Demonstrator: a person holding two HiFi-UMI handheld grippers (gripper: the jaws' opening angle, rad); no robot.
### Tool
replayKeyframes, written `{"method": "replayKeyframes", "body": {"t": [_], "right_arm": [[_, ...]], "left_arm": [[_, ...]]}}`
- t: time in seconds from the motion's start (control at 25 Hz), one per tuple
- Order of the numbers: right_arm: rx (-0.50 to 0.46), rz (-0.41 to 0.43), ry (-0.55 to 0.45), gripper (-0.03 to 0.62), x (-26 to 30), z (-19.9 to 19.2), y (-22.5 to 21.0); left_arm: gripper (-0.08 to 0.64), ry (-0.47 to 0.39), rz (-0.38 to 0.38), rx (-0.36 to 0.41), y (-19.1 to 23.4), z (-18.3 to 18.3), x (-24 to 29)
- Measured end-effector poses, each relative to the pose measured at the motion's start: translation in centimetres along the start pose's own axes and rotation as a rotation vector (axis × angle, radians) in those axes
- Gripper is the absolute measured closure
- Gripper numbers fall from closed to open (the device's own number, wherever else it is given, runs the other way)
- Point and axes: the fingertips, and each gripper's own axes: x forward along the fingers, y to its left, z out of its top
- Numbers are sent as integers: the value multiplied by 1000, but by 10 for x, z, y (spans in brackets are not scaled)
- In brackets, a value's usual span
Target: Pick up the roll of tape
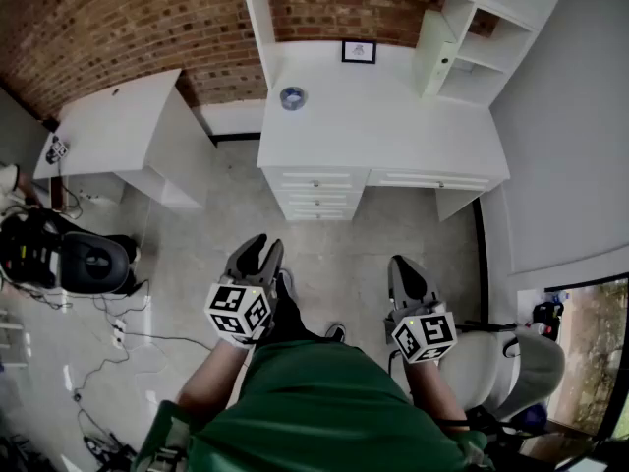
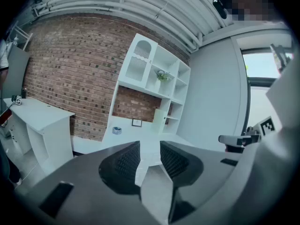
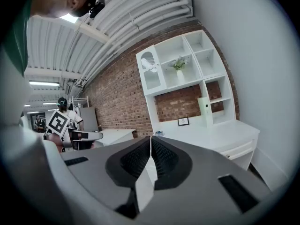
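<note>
Spotted tape (image 1: 293,97) flat on bench (image 1: 383,126), near brick back wall. Held left tool (image 1: 261,251) slightly open, empty; right tool (image 1: 407,267) closed, empty. Held both well away from tape.

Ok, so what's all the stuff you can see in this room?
round roll of tape: one, bluish, on the desk, near the wall
white desk with drawers: one, white, against the brick wall
small framed picture: one, dark frame, back of the desk
tall white shelf unit: one, white, on the desk's right end
small green plant: one, green, on an upper shelf
white side table: one, white, left of the desk
black office chair: one, black, floor at left
left gripper: one, dark grey, jaws apart, empty
right gripper: one, dark grey, jaws shut, empty
</note>
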Motion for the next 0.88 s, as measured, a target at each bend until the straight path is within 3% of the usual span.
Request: {"method": "replayKeyframes", "body": {"t": [0.2,0.44,0.56,0.72,0.8,0.88], "right_arm": [[-6,-16,-10,565,-44,3,15],[22,13,-23,565,-53,3,37],[24,28,-57,563,-42,5,48],[1,-14,-79,557,-27,14,59],[-39,-32,-95,483,-19,26,68],[-66,-51,-107,453,-12,36,76]], "left_arm": [[416,-30,15,11,-13,9,-40],[416,-33,26,62,-22,14,-71],[416,-50,55,87,-8,21,-89],[416,-85,94,81,25,31,-116],[416,-108,104,73,41,41,-124],[416,-133,100,71,53,52,-131]]}}
